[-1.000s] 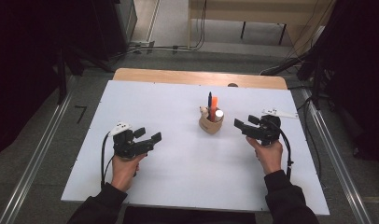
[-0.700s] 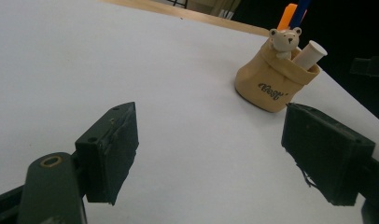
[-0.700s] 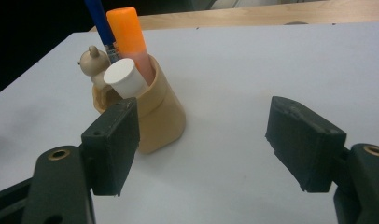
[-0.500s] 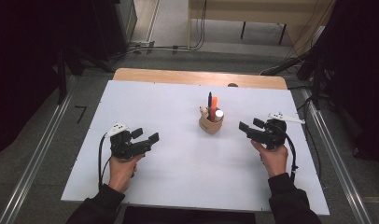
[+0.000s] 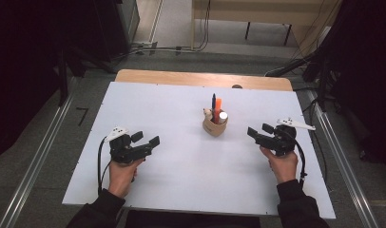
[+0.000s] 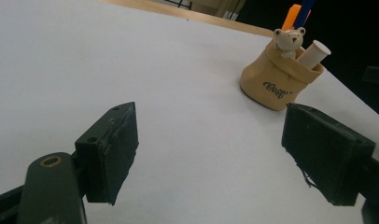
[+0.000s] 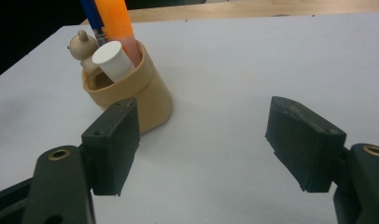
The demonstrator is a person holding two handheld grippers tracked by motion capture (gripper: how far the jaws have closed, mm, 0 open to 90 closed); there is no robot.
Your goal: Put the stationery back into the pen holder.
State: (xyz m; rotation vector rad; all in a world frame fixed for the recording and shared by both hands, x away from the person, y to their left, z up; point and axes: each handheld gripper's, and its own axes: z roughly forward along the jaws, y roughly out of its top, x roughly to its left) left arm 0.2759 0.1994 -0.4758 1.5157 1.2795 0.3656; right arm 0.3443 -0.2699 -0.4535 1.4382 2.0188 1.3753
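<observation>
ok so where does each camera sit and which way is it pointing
High view: above the person's side, looking forward and down on the white table; forearms, hands, left gripper and right gripper show.
Left gripper view: rides the left gripper, faces the tan pen holder; both black jaws show.
Right gripper view: rides the right gripper, close to the holder; both jaws show.
All three share the holder.

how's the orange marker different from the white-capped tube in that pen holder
The orange marker is bright orange and rises well above the holder's rim; the white-capped tube pokes out only a little. The marker's visible end looks flat-sided, while the tube ends in a round white cap. In the right gripper view the tube leans forward in front of the marker. Both stand inside the same tan holder.
</observation>
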